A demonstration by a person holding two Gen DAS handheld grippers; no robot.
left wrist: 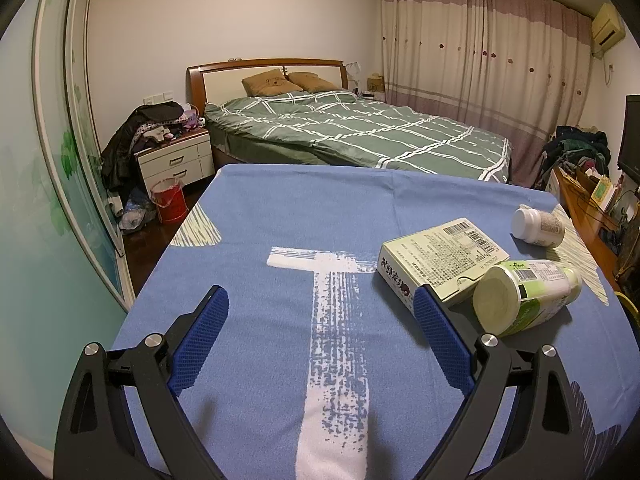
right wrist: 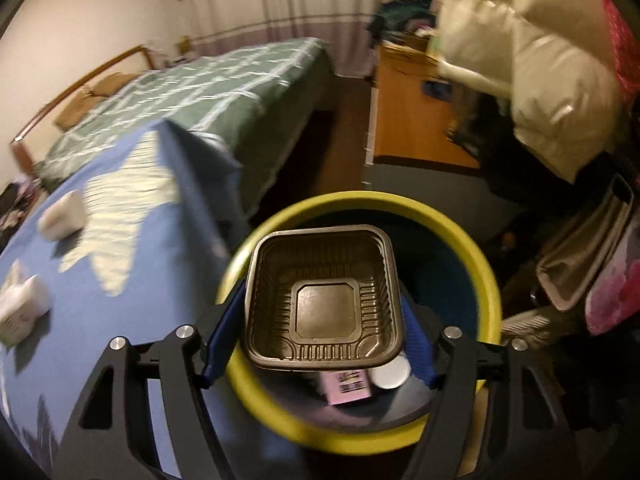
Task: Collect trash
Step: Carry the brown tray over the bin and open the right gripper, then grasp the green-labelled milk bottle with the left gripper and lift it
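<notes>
My left gripper (left wrist: 320, 300) is open and empty over the blue tablecloth (left wrist: 280, 220). To its right lie a cardboard box (left wrist: 440, 256), a green-labelled bottle (left wrist: 524, 296) on its side and a small white bottle (left wrist: 538, 225). My right gripper (right wrist: 320, 312) is shut on a dark plastic food tray (right wrist: 324, 296), held over a yellow-rimmed bin (right wrist: 484, 264). The bin holds a pink carton (right wrist: 348, 386) and a white lid (right wrist: 390, 372). The right view is blurred.
A bed with a green checked cover (left wrist: 352, 132) stands beyond the table, with a nightstand (left wrist: 176, 160) and red bucket (left wrist: 168, 200) at its left. A wooden desk (right wrist: 412, 120) and piled clothes (right wrist: 540, 60) are right of the bin.
</notes>
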